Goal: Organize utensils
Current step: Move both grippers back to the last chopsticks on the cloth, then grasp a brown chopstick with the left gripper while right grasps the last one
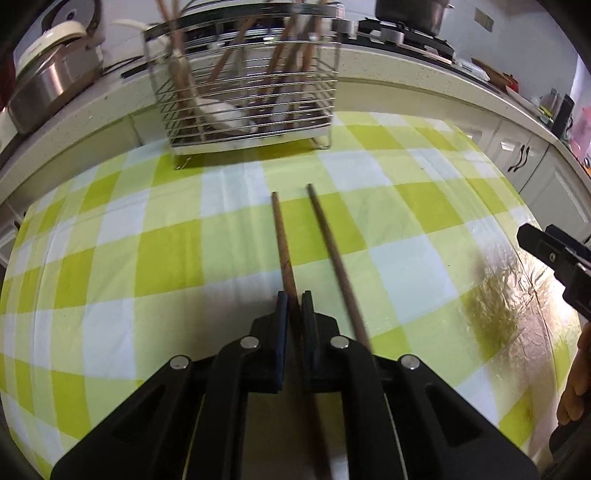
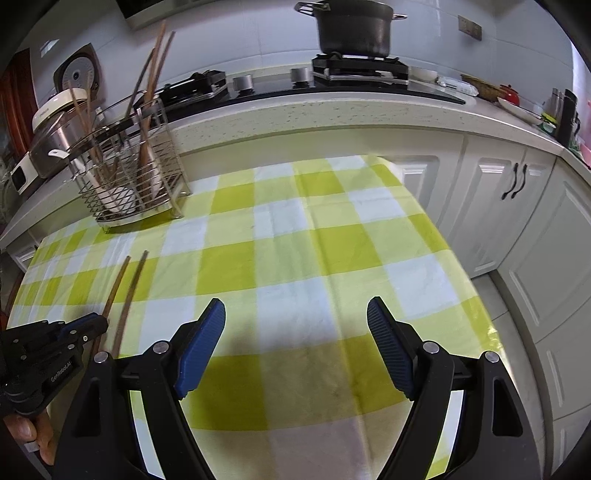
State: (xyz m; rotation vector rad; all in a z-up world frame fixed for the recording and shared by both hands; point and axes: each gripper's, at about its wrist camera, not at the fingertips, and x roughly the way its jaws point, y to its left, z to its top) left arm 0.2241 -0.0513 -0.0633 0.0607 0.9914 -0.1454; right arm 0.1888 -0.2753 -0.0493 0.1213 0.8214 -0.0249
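On the worktop (image 1: 229, 229), covered by a green-and-white checked cloth (image 2: 295, 240), the left gripper (image 1: 293, 295) has its jaws clamped together on a brown chopstick (image 1: 282, 243), which runs straight out from the pads toward twelve o'clock in the left wrist view. A second chopstick (image 1: 332, 251) lies just beside it at about one o'clock, passing over the right-hand finger rather than between the pads; whether it is also held cannot be told. Both sticks point toward a wire utensil basket (image 1: 243, 99) standing at twelve o'clock near the far edge of the cloth, well apart from their tips. Several more brown chopsticks (image 1: 221, 62) stand tilted inside the basket, together with a white spoon (image 1: 225, 112) lying low in it. From the right wrist view the right gripper (image 2: 295, 325) hangs above the cloth with its jaws wide apart and nothing between them, the blue pads (image 2: 201, 345) plainly separated. The left gripper (image 2: 55, 343) shows there at about eight o'clock, the two chopsticks (image 2: 122, 288) slanting up from it toward the basket (image 2: 129, 177) at ten o'clock. Behind the cloth runs a speckled kitchen counter (image 2: 332, 110), with a black pot (image 2: 354, 29) on a stove (image 2: 358, 70) at twelve o'clock, a rice cooker (image 2: 55, 122) at ten o'clock behind the basket, and white cabinets (image 2: 498, 206) at three o'clock.
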